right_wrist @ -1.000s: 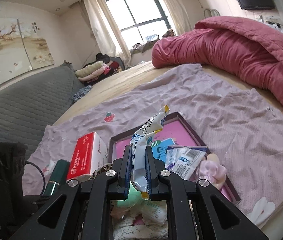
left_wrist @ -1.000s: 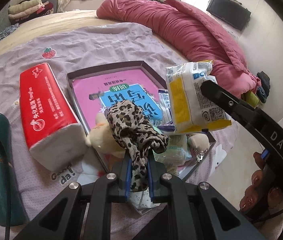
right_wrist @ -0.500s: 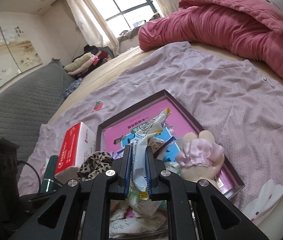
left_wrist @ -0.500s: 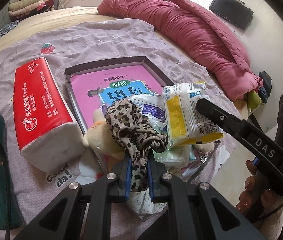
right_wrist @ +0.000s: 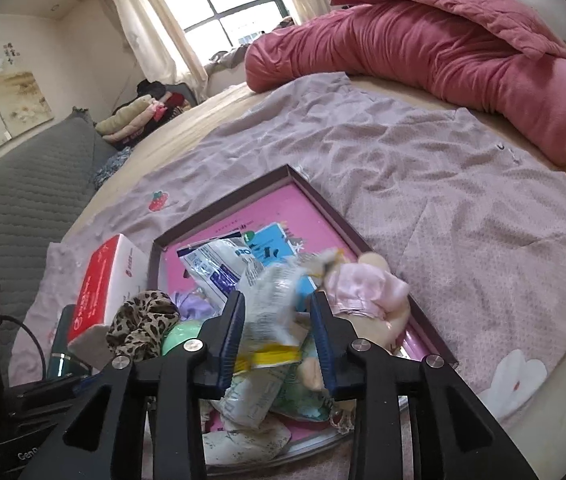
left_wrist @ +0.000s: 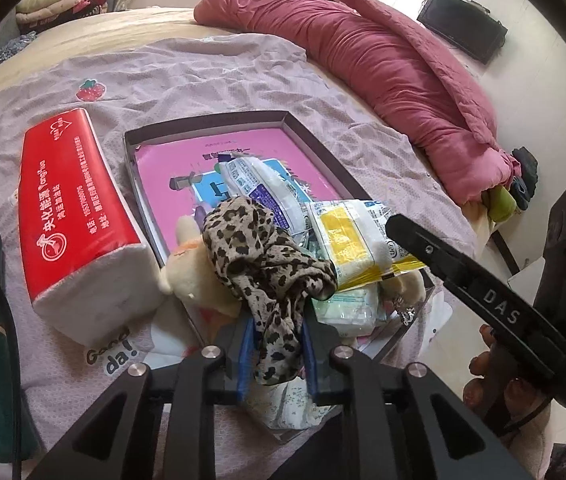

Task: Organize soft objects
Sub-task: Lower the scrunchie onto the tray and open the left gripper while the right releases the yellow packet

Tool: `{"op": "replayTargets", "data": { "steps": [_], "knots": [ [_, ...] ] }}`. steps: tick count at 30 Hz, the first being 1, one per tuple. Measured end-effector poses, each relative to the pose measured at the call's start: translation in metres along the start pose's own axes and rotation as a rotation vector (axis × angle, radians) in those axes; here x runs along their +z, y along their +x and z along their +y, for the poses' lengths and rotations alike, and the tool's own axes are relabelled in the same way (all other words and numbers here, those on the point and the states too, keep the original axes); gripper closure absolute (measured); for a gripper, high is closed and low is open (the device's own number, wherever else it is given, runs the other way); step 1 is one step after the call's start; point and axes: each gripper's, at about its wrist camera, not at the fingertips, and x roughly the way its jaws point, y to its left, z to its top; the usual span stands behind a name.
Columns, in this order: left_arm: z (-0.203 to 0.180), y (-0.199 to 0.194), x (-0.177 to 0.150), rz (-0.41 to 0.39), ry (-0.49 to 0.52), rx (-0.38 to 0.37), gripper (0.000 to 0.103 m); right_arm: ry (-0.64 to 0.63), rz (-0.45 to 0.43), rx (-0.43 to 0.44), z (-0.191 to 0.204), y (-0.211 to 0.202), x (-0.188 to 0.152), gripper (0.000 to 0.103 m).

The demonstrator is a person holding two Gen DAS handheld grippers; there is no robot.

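The right gripper [right_wrist: 277, 334] has dipped toward the tray [right_wrist: 323, 204], jaws opening around the yellow-banded packet [right_wrist: 273, 316]; left gripper [left_wrist: 275, 350] angled down at lower centre, jaws opening, leopard-print cloth [left_wrist: 263, 256] between them.

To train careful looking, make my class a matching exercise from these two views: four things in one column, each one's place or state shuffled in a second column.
Things:
1. leopard-print cloth
2. red tissue pack
3. yellow-and-white packet
4. pink quilt

Places or states:
A. bunched along the far side of the bed
B. between the opening jaws of the right gripper
C. on the bedsheet, left of the tray
D. between the opening jaws of the left gripper

Pairs: 1-D, 2-C, 3-B, 4-A
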Motion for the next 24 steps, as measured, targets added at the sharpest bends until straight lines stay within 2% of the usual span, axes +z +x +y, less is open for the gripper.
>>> {"op": "replayTargets", "data": {
  "steps": [2,4,7,16,21,24],
  "knots": [
    [-0.001,-0.001,0.001,0.001,0.002,-0.01,0.075,-0.002,-0.018,0.005,0.002,-0.003,0.002,0.058],
    [-0.003,-0.003,0.002,-0.003,0.006,-0.016,0.062,-0.013,-0.049,0.009,0.006,-0.01,0.004,0.055],
    [-0.007,-0.008,0.003,-0.012,0.02,-0.009,0.051,-0.019,-0.082,0.012,0.009,-0.019,0.008,0.05],
    [0.001,-0.017,0.003,-0.031,0.018,0.021,0.044,-0.022,-0.117,0.019,0.016,-0.036,0.01,0.047],
    [0.011,-0.007,0.0,0.0,-0.021,0.001,0.043,-0.018,-0.128,0.026,0.02,-0.039,0.01,0.046],
    [0.003,-0.003,0.005,-0.015,-0.016,-0.006,0.043,-0.02,-0.126,0.028,0.021,-0.038,0.009,0.046]
  ]
}}
